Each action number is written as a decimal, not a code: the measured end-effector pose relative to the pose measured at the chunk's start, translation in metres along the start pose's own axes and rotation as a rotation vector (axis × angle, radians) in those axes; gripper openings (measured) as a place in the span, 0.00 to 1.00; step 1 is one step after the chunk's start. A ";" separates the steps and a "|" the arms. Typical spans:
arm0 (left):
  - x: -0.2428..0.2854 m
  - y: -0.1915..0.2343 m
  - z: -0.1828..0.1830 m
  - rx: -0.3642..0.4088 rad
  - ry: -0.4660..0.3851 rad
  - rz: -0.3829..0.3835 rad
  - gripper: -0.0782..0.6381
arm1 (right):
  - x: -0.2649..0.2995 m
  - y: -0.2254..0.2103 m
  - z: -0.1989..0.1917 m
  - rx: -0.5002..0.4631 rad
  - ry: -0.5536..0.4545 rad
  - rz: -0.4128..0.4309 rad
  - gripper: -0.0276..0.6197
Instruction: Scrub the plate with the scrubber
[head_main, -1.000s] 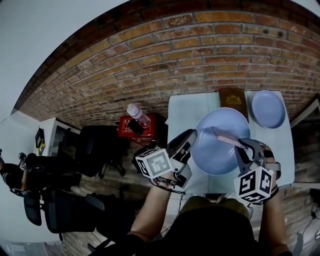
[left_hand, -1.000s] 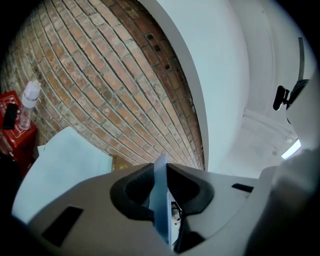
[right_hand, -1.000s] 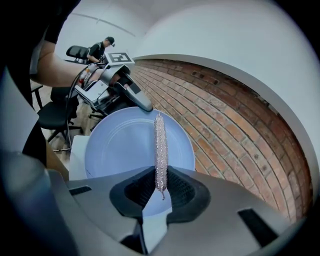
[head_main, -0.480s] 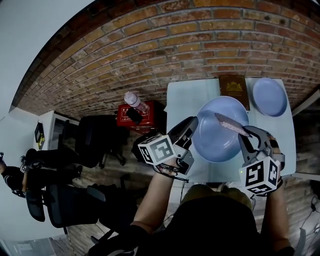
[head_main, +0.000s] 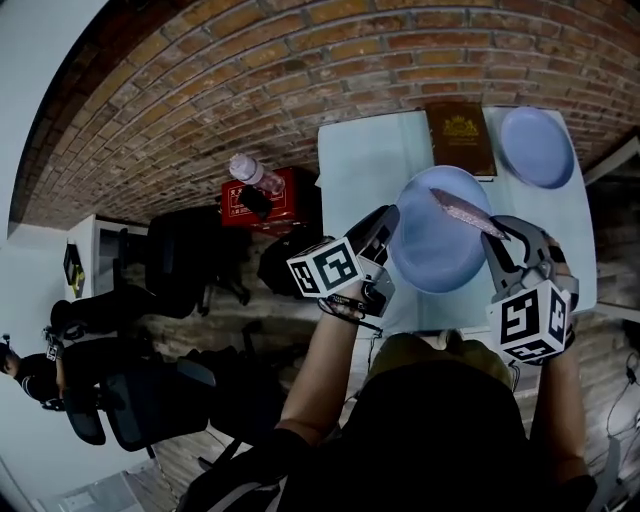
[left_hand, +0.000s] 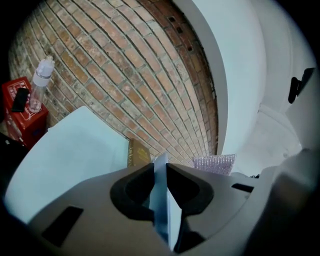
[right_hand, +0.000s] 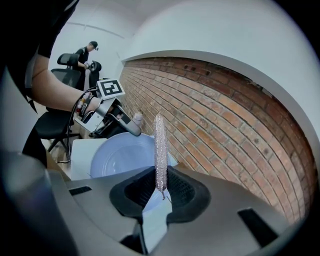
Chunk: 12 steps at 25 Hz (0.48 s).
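A large pale blue plate (head_main: 430, 245) is held on edge above the table, its left rim clamped in my left gripper (head_main: 385, 240). In the left gripper view the rim (left_hand: 161, 192) runs edge-on between the jaws of the left gripper (left_hand: 161, 172). My right gripper (head_main: 503, 245) is shut on a thin glittery pink scrubber (head_main: 462, 212), which lies across the plate's upper right face. In the right gripper view the scrubber (right_hand: 160, 145) stands upright in the right gripper (right_hand: 160, 179), with the plate (right_hand: 120, 156) behind it.
A pale table (head_main: 360, 165) carries a brown book (head_main: 460, 135) and a second blue plate (head_main: 537, 147) at the far right. A red box (head_main: 265, 205) with a bottle (head_main: 250, 172) stands left of the table. Office chairs (head_main: 180, 265) and a person (right_hand: 90, 54) are farther left.
My left gripper has sunk with the plate in its grip, and the head view has shifted. The right gripper keeps the scrubber on the plate's upper right.
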<state>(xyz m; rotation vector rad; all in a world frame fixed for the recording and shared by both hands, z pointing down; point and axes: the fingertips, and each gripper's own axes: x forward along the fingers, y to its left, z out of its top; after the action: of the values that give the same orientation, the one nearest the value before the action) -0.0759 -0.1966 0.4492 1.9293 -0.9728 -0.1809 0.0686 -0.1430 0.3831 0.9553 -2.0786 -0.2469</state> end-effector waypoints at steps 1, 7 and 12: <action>0.003 0.006 -0.005 -0.003 0.012 0.010 0.23 | 0.001 0.001 -0.003 0.002 0.008 0.003 0.18; 0.014 0.039 -0.032 -0.028 0.072 0.067 0.23 | 0.004 0.009 -0.017 0.014 0.045 0.018 0.18; 0.020 0.063 -0.051 -0.042 0.116 0.117 0.23 | 0.007 0.017 -0.025 0.024 0.064 0.036 0.18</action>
<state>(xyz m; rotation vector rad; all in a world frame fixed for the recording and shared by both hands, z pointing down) -0.0730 -0.1913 0.5328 1.8176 -0.9933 -0.0213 0.0752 -0.1331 0.4115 0.9280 -2.0427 -0.1711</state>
